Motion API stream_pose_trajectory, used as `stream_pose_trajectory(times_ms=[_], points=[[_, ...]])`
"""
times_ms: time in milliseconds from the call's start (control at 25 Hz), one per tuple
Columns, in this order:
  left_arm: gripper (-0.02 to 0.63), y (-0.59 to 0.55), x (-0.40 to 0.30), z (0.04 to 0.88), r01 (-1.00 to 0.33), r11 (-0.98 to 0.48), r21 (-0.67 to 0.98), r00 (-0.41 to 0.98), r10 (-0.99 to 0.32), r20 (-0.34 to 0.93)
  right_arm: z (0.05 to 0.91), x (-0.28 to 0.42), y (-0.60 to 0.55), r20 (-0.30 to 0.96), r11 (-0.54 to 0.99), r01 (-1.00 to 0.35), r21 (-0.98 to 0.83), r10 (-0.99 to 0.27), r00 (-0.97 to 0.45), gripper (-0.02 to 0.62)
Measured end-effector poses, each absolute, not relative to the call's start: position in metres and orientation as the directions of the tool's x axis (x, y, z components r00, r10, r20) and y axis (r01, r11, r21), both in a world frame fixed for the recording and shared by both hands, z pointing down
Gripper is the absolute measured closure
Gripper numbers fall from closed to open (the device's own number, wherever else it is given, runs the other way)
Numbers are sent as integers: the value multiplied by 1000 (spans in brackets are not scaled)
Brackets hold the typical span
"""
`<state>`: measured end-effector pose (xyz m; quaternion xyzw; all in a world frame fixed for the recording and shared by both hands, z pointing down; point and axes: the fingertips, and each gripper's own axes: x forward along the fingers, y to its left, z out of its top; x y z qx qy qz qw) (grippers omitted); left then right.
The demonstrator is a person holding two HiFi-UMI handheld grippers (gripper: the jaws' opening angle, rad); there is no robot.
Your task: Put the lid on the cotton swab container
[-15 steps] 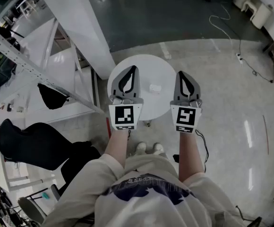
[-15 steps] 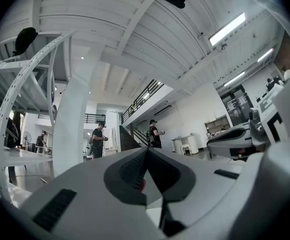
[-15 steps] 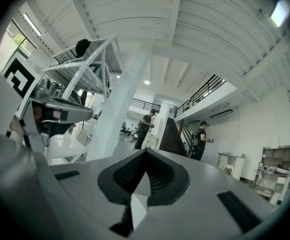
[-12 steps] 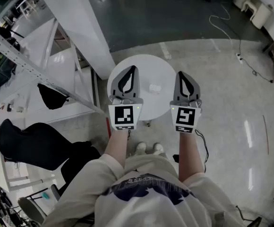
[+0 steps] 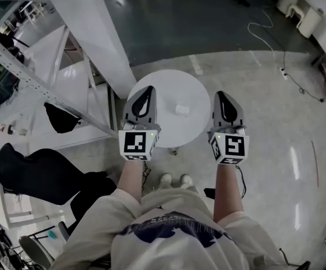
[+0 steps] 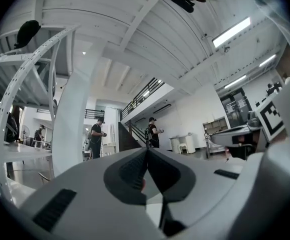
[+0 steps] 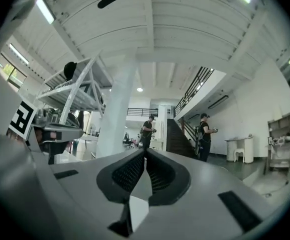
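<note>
- Presently the person stands at a round white table (image 5: 181,86) with both tools held out in front of the body, one on each side.
- The left gripper (image 5: 149,90) shows over the table's left edge in the head view. The right gripper (image 5: 220,94) sits just off the right edge, over the floor.
- Left gripper view: the jaws meet tip to tip (image 6: 146,149), with nothing caught between them.
- Right gripper view: the jaws also meet at the tips (image 7: 145,150). Only a thin sliver of gap shows lower down, and nothing is in it.
- A small white object (image 5: 181,109) lies on the table top between the two tools, slightly nearer the right one. It is probably the cotton swab container, but it is too small to tell container from lid, or whether the lid is on.
- Neither gripper view shows that object. Both look out level across the hall, toward a staircase and distant people.
- My reading is that closed, empty jaws aimed level make this a carrying or resting posture, not an approach.
- Whether the task is about to start or is already finished cannot be told from how things lie.
- To work on the object, either tool would first have to tip down toward the table and spread its jaws.
</note>
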<state>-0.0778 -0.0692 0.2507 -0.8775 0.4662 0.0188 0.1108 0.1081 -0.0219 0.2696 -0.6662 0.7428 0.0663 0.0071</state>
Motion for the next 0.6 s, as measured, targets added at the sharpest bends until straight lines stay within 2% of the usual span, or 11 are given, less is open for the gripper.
stream_pose_trajectory(times_ms=[320, 600], points=[[606, -61, -100, 252, -795, -569, -212, 592, -803, -66, 250, 157, 3, -157, 96, -995, 10, -983, -96, 508], [567, -43, -100, 274, -778, -584, -232, 598, -801, 9, 249, 172, 9, -158, 149, -989, 16, -976, -150, 498]])
